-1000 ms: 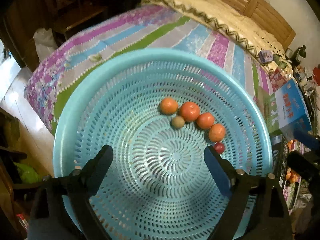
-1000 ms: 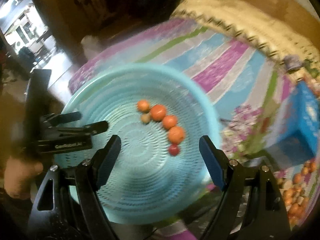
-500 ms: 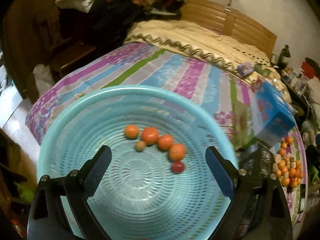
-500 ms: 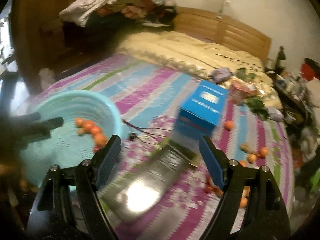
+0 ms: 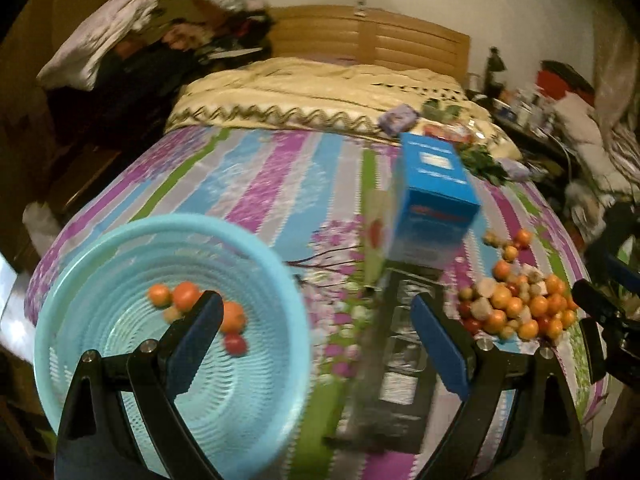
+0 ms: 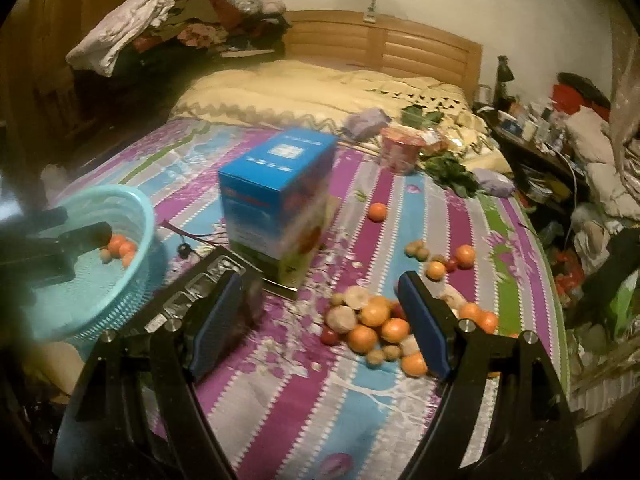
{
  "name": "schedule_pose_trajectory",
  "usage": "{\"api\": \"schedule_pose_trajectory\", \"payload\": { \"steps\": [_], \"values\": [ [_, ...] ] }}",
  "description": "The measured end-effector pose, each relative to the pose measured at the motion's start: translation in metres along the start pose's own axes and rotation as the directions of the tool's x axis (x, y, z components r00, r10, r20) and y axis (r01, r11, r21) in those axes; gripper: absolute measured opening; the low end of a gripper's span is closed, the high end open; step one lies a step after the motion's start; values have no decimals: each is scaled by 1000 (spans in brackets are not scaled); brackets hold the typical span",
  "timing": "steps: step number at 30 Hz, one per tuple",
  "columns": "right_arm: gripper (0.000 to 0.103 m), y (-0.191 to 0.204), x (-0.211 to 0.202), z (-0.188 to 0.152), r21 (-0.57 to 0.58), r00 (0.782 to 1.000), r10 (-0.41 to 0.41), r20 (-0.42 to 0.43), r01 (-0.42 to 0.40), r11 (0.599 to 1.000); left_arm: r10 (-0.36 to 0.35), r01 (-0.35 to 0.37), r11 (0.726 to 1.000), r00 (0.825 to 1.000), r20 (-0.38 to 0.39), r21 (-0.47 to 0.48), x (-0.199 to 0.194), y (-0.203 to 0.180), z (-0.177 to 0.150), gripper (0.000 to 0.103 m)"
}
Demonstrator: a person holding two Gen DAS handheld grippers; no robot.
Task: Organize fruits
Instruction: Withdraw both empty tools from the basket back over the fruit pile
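Note:
A light blue perforated basket (image 5: 120, 240) sits at the near left of the striped bedspread and holds several small orange and red fruits (image 5: 186, 295); it also shows in the right wrist view (image 6: 136, 208). A heap of orange, red and brownish fruits (image 5: 516, 308) lies on the right; in the right wrist view this heap (image 6: 372, 324) lies just ahead. My left gripper (image 5: 316, 344) is open and empty, over the basket's right edge. My right gripper (image 6: 320, 320) is open and empty, above the near side of the heap.
A blue carton (image 6: 276, 196) stands mid-bed, with a clear plastic tray (image 5: 400, 344) in front of it. Loose fruits (image 6: 436, 260) are scattered behind the heap. A red cup (image 6: 400, 148), leafy greens (image 6: 452, 168) and a cream blanket (image 6: 320, 88) lie further back.
Both grippers have swung right and lifted away from the basket. The basket has slid to the left of both views and the fruit heap has come into view. Both grippers stayed open.

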State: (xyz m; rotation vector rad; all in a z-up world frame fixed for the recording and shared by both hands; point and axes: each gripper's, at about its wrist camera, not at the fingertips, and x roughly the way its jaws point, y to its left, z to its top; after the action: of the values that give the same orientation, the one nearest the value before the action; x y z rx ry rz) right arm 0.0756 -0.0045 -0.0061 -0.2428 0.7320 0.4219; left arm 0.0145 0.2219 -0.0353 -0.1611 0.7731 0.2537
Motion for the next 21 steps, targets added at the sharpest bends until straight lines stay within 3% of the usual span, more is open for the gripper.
{"api": "schedule_pose_trajectory", "payload": {
  "steps": [6, 12, 15, 18, 21],
  "values": [
    [81, -33, -2, -16, 33, 1000, 1, -14, 0, 999, -55, 54, 995, 998, 8, 83, 0, -57, 4, 96],
    [81, -69, 2, -49, 52, 998, -22, -52, 25, 998, -148, 151, 973, 989, -29, 173, 14, -118, -9, 96],
    [81, -95, 12, -79, 84, 995, -41, -92, 49, 995, -193, 203, 953, 979, -67, 224, 29, -152, -27, 96],
    [81, -126, 30, -125, 83, 985, -120, -121, 130, 988, -241, 268, 929, 961, -136, 254, 53, -191, -61, 96],
    [81, -157, 56, -165, 147, 967, -138, -215, 172, 974, -246, 301, 911, 945, -214, 282, 87, -225, -99, 96]
  ]
}}
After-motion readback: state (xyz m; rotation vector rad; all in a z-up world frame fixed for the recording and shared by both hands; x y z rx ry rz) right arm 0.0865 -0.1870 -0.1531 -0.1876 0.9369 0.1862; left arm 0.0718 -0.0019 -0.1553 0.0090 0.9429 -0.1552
